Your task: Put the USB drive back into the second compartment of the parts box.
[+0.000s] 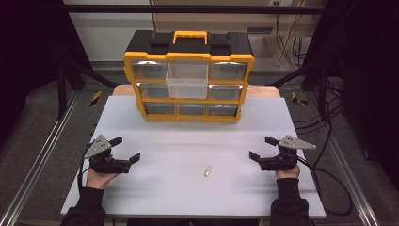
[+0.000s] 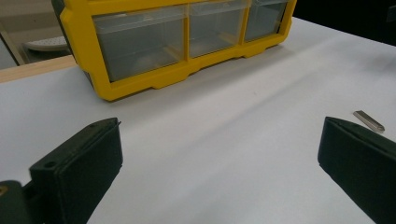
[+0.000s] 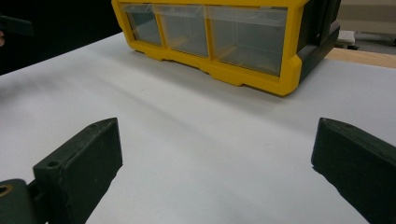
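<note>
A yellow and black drawer cabinet (image 1: 188,75) stands at the back of the white table top (image 1: 188,188); its clear top middle drawer (image 1: 187,80) is pulled out. A small metal piece (image 1: 207,171) lies on the table between my two grippers, and it lies just beyond the right jaw in the left gripper view (image 2: 369,120). My left gripper (image 1: 125,149) rests at the front left, jaws wide open, nothing between them. At the front right my right gripper (image 1: 263,148) is open too and holds nothing. Both point toward the table's middle.
The cabinet's bottom row of clear drawers (image 2: 140,42) (image 3: 247,37) is shut. Cables (image 1: 329,174) trail off the right table edge. Metal rails (image 1: 33,169) run along both sides, and a wooden board (image 1: 263,91) lies behind the table top.
</note>
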Demonstrator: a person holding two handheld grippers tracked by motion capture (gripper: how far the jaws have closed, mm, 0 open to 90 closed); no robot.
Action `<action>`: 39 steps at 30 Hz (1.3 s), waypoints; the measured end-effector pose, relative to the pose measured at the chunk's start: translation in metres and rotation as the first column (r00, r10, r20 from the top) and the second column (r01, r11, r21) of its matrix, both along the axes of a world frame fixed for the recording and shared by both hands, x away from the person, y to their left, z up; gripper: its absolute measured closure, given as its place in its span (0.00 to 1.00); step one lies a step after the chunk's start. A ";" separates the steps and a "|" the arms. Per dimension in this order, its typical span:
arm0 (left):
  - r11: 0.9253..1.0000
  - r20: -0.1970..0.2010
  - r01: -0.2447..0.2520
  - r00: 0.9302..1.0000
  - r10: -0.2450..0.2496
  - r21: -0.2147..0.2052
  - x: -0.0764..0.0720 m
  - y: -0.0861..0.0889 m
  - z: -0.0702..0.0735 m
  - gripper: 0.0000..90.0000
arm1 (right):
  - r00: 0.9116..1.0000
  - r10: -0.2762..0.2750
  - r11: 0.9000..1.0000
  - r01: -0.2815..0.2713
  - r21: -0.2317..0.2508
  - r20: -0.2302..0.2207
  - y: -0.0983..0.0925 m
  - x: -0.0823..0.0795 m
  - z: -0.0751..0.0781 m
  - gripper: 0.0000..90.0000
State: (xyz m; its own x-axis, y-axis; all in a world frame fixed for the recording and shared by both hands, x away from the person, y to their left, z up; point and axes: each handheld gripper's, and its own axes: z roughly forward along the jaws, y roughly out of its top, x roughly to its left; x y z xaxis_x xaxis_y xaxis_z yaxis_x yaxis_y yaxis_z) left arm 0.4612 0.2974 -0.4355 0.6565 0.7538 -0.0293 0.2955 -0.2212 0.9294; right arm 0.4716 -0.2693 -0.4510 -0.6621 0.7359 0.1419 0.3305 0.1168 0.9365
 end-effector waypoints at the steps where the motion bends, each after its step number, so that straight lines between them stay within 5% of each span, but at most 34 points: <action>1: 1.000 0.002 -0.003 1.000 0.003 -0.002 0.000 -0.001 0.001 0.00 | 1.000 0.000 1.000 0.000 0.002 0.000 0.000 0.000 0.000 0.03; 39: 0.999 -0.018 0.012 1.000 -0.011 0.040 -0.005 -0.038 0.004 0.00 | 1.000 0.010 1.000 -0.010 -0.012 0.000 0.000 0.000 0.000 0.03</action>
State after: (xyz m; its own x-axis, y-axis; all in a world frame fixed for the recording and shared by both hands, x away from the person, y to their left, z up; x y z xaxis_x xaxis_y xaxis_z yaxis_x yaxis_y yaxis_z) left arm 0.4558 0.2599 -0.4320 0.6646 0.7471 -0.0112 0.3093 -0.2614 0.9143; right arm 0.4712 -0.2690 -0.4510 -0.6693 0.7310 0.1332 0.3292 0.1309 0.9352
